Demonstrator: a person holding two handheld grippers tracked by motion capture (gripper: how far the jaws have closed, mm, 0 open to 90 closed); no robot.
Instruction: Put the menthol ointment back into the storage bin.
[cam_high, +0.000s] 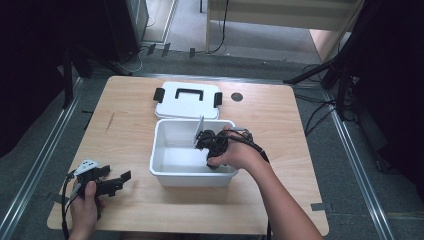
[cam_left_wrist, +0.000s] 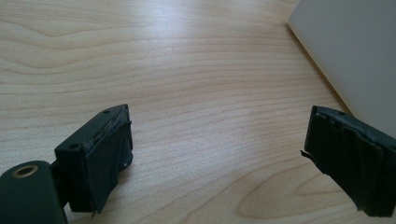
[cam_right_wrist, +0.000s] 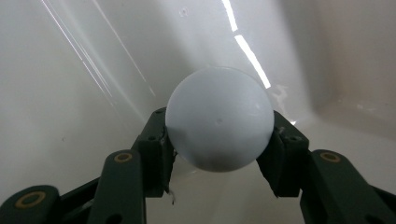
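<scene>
White ball (cam_right_wrist: 219, 120) — round, no long axis, unmarked — sits pinched in the right hand-held gripper (cam_right_wrist: 219, 140) inside the white bin (cam_high: 165, 172); left hand-held gripper (cam_left_wrist: 215, 158) spread over the worktop (cam_left_wrist: 187, 70).

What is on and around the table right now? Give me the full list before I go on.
Ball: one, white, clamped between the right gripper's jaws, inside the bin.
Bin: one, white, open, middle of the table.
Lid: one, white with a black handle and black clips, flat on the table just behind the bin.
Round mark: one, dark, on the tabletop right of the lid.
Table: one, light wood, on a grey floor.
Left gripper: one, black, jaws open and holding nothing, low over the table left of the bin.
Right gripper: one, black, reaching down into the bin, shut on the ball.
</scene>
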